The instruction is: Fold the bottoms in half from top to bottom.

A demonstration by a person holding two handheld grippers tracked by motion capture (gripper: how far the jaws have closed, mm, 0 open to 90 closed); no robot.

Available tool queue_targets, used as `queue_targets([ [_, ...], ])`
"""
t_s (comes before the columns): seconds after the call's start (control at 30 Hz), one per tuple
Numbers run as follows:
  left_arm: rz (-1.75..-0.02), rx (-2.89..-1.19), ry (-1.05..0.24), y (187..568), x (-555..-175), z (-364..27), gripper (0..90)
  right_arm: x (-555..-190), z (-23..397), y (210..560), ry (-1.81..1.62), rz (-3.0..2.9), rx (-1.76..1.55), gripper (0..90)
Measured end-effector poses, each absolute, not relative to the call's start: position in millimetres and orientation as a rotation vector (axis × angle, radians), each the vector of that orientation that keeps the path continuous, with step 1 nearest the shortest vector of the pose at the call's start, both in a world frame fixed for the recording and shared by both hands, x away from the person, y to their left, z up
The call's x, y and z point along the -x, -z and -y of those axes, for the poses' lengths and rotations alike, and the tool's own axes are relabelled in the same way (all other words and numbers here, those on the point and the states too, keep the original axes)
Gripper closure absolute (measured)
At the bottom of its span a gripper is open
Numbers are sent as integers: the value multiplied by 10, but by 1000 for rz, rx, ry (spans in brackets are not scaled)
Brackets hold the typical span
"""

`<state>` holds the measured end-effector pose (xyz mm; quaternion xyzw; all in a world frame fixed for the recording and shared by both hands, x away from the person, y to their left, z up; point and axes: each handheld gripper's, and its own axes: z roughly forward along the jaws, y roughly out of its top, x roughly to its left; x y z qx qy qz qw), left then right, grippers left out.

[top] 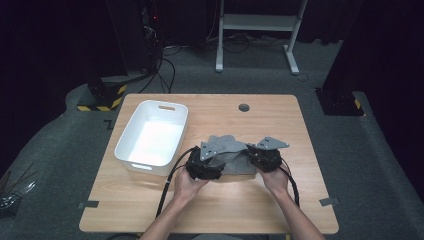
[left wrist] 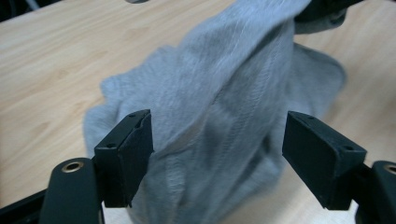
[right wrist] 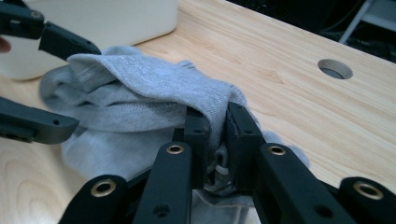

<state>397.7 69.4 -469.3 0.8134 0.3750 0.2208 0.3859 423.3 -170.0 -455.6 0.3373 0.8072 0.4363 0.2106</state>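
A crumpled grey knitted cloth (top: 231, 150) lies at the middle of the wooden table (top: 210, 210). My right gripper (right wrist: 217, 126) is shut on a raised fold of the cloth (right wrist: 154, 93), which is pinched between both pads. The fold stretches from there toward my left gripper (left wrist: 217, 149), which stands open, its jaws wide apart around the bunched cloth (left wrist: 224, 116) without pressing it. In the high view the left gripper (top: 216, 164) is at the cloth's left edge and the right gripper (top: 251, 155) at its right edge. A person's hands hold both.
A white plastic bin (top: 140, 165), with nothing in it, stands left of the cloth, close to the left gripper. A round cable hole (top: 244, 107) sits near the table's far edge. Cables trail from both grippers toward the near edge. Bare wood surrounds the cloth.
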Motion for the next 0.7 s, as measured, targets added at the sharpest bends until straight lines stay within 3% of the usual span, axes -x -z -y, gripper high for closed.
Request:
queue_targets([
  [0.13, -1048, -2047, -608, 4671, -4128, -659, 445, -4371, 1692, 4518, -1213, -2246, -988, 797],
  [0.27, -1132, -2005, -635, 4637, -4299, -629, 528, -4526, 1698, 4522, -1209, -2243, -1037, 774],
  [0.7, -1285, -1939, -630, 4734, -4629, -605, 385, -4984, 1760, 4866, -1136, -2209, -1330, 561],
])
